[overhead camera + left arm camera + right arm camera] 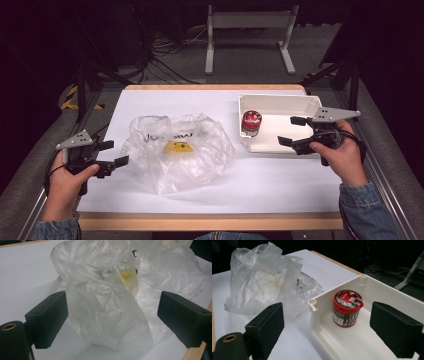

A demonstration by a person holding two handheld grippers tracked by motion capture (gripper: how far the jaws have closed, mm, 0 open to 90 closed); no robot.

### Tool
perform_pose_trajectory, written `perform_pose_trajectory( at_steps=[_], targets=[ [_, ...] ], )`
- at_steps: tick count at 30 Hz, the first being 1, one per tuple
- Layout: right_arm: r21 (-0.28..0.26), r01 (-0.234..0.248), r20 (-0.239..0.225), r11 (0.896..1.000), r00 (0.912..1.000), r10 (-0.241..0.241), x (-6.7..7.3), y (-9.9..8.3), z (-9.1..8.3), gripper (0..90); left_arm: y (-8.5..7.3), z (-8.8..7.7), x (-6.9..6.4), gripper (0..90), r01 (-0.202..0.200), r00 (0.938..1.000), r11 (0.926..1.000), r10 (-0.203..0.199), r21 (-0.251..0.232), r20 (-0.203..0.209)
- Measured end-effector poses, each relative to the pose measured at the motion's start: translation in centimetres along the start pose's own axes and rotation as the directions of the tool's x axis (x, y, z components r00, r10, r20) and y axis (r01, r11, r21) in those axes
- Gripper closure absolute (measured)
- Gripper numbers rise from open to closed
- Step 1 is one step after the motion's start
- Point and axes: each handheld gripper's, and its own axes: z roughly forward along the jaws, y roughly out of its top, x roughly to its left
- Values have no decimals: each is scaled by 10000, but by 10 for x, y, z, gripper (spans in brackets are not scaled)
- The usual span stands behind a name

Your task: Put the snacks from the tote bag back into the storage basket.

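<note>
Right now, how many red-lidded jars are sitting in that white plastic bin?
1. The red-lidded jar stands upright in the near-left corner of the white plastic bin, ahead of the open right gripper. Nothing else shows inside the bin.

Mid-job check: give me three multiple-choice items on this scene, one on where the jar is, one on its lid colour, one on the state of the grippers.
1. Where does the jar stand?
A. inside the white bin
B. on the plastic bag
C. on the floor

2. What colour is the jar's lid?
A. blue
B. red
C. green

3. How are the left gripper and right gripper set?
A. both shut on the bag
B. left shut, right open
C. both open, holding nothing

Answers:
1 A, the jar stands upright in the bin's near-left corner.
2 B, the lid shows red in the high and right gripper views.
3 C, each pair of jaws stands apart with nothing between touching them.
</note>
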Motion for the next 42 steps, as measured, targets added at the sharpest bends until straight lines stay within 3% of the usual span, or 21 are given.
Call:
perform_pose_trajectory(
  at_steps=[3, 11, 15, 17, 26, 31, 42],
  targets=[
    [-231, -95, 306, 9997, 9995, 102, 5, -8, -8, 124, -2, 2, 1, 105, 20, 10000, 10000, -19, -39, 55],
    [-381, -599, 572, 9975, 9964, 620, 8, -32, -16, 123, -11, 2, -1, 106, -19, 10000, 9996, 18, -288, -24],
    [-481, -734, 810, 9961, 9937, 771, 6, -42, -16, 124, -14, 2, -3, 108, -294, 9994, 9978, 283, -587, -189],
    [-730, -1006, 1054, 9922, 9885, 1080, 6, -49, -15, 124, -16, 2, -3, 113, -673, 9972, 9952, 648, -714, -370],
    [-1234, -1093, 1987, 9863, 9711, 1325, -4, -79, -20, 134, -31, 2, 4, 112, -650, 9977, 9927, 625, -1016, -277],
    [-887, -925, 2341, 9917, 9658, 1111, -11, -91, -15, 135, -40, 1, 10, 111, -430, 9988, 9948, 407, -926, -264],
    [-42, -1060, 2096, 9944, 9722, 1045, -20, -106, 0, 114, -46, 6, 15, 90, 72, 9999, 9967, -66, -811, 78]
  ],
)
